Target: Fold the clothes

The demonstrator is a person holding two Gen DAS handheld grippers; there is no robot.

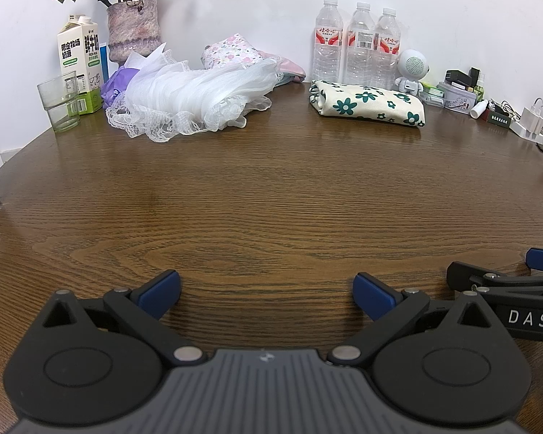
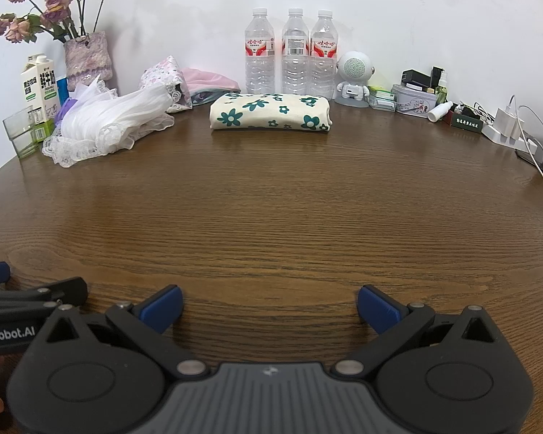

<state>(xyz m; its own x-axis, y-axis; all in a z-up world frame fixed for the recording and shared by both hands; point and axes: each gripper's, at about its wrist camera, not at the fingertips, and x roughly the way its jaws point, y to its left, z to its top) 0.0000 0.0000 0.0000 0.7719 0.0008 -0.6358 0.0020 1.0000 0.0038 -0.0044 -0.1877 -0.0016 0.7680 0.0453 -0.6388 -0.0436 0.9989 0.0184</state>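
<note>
Each wrist camera sits low behind its own claw, angled down across the brown wood-grain table; both share the folded cream cloth with green flowers far ahead.

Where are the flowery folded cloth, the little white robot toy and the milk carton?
flowery folded cloth (image 2: 269,112), right wrist view, top middle.
little white robot toy (image 2: 354,67), right wrist view, round head.
milk carton (image 1: 79,61), left wrist view, front face.

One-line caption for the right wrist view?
Open right gripper hovers over bare wooden table; folded floral cloth and unfolded white lace garment lie beyond.

Three water bottles stand against the wall. Right of them: robot-shaped speaker. Far left: milk carton, flower vase, glass tumbler.
</note>
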